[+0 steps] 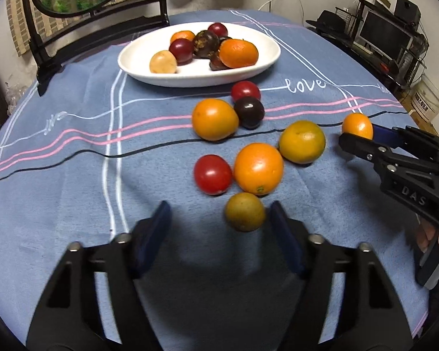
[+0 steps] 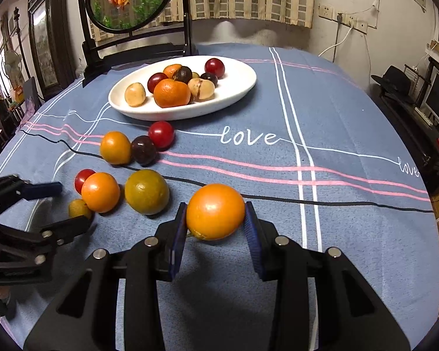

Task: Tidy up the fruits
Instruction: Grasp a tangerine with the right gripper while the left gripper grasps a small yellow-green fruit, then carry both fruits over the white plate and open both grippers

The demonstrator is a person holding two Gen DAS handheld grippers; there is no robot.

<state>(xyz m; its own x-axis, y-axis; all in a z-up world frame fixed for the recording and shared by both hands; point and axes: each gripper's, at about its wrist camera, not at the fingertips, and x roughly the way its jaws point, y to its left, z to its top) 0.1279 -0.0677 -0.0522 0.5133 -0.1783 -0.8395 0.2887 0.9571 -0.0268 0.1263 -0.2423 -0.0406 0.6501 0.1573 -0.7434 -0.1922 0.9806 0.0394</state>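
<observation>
I see the blue tablecloth [image 2: 351,111] with the white plate [image 2: 243,84] of fruit at its far side. My right gripper [image 2: 215,228] clamps an orange fruit [image 2: 215,210] between both pads. My left gripper [image 1: 219,219] stands half open around a small greenish fruit [image 1: 244,212], its right pad just beside it.

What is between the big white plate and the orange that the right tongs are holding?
In the right wrist view, only bare blue tablecloth with stripes and the word "love" lies between the white plate and the orange held in the right tongs.
</observation>
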